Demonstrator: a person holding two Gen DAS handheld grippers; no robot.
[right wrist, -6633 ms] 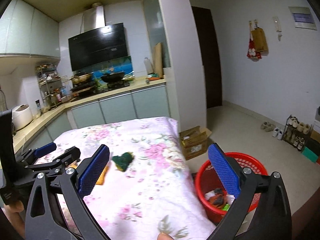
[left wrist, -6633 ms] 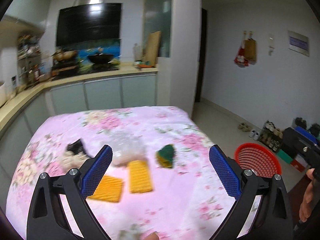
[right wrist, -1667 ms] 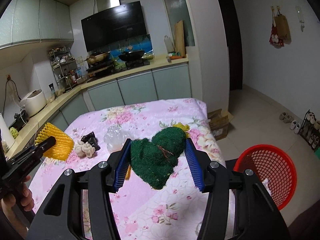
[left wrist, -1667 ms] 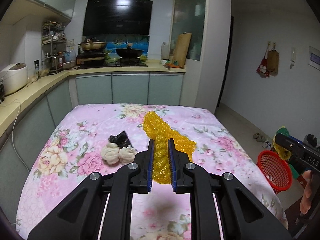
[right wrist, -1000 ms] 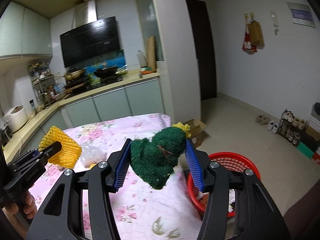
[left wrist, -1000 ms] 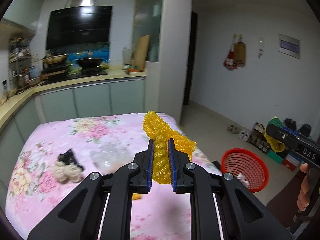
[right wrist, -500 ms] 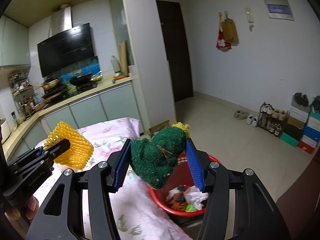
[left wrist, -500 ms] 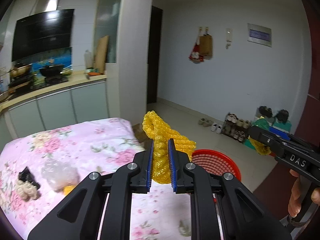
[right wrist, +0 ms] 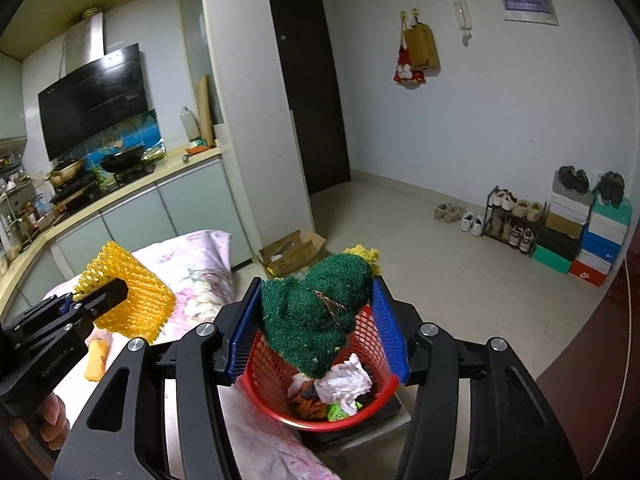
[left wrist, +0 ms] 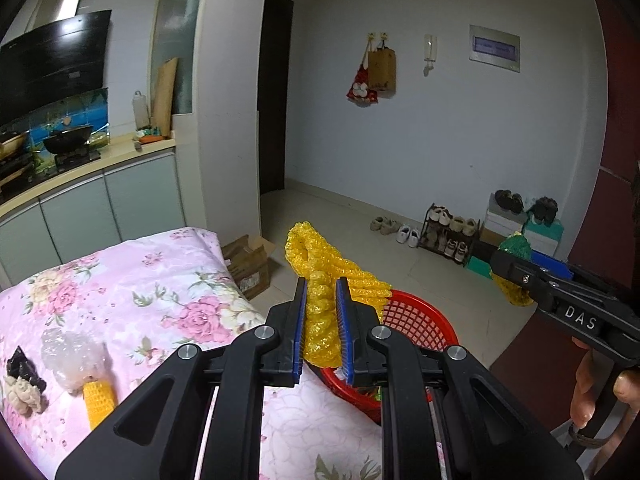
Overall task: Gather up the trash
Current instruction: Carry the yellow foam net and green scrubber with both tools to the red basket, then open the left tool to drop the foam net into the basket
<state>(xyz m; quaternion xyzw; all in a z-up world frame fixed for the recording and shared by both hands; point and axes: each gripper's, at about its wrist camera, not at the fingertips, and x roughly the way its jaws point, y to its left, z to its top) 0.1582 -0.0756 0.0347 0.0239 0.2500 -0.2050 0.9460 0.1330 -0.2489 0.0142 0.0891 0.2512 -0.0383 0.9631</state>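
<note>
Left hand-held gripper (left wrist: 322,320) clamped on yellow foam net (left wrist: 320,280), right hand-held gripper (right wrist: 316,324) on green scouring wad (right wrist: 312,312), above red basket (right wrist: 280,400).

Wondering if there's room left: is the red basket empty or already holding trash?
Holding trash: the red basket contains crumpled white paper and scraps, but isn't full.

basket (right wrist: 374,390) right of table (right wrist: 192,268) — crumpled paper (right wrist: 346,378) inside, shoe rack (right wrist: 512,220) behind
</note>
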